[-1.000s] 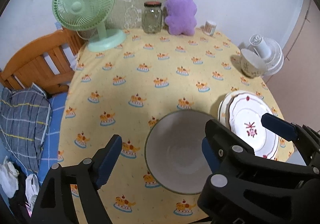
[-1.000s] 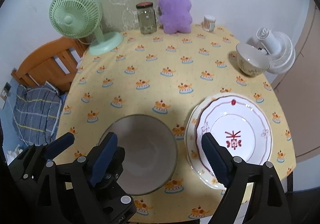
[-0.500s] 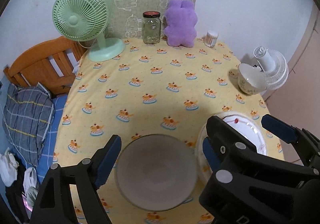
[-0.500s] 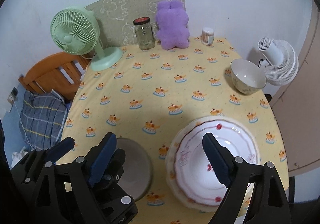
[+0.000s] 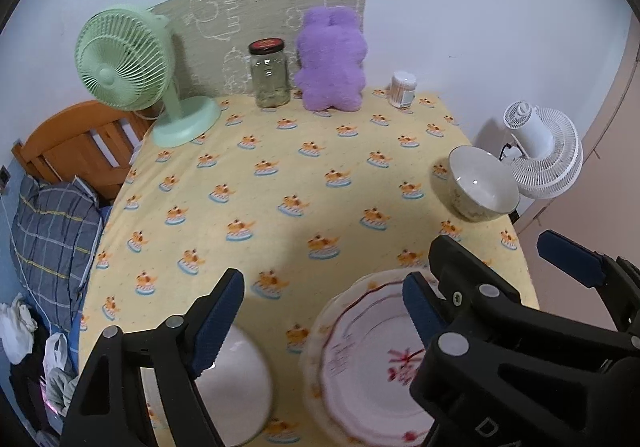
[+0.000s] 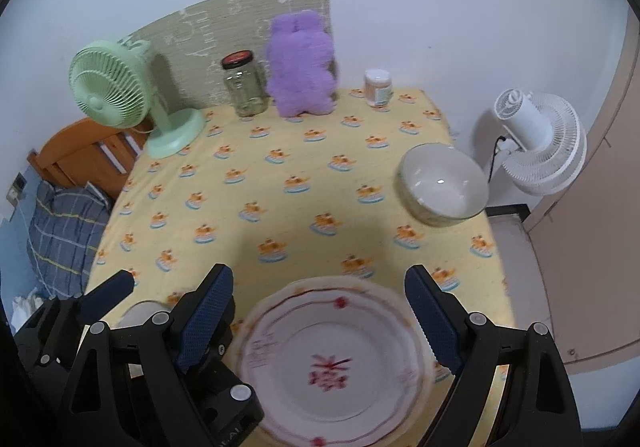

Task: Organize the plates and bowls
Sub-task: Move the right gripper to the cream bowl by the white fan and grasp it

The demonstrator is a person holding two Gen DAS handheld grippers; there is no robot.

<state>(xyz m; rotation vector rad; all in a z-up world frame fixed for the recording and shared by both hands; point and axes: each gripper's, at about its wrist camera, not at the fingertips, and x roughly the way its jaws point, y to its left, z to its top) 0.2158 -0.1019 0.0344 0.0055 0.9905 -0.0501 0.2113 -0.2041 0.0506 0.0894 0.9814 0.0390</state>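
**Gripper status — both units**

The black left gripper with blue ribbed finger pads (image 5: 322,317) has its jaws spread wide, holding nothing. The matching black right gripper (image 6: 318,311) sits just beside it — jaws equally wide apart, gripping nothing, both pointing forward and downward.

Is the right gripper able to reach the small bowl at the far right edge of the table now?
Probably yes. The right gripper is open and empty above the plates, and only bare tablecloth lies between it and the small bowl.
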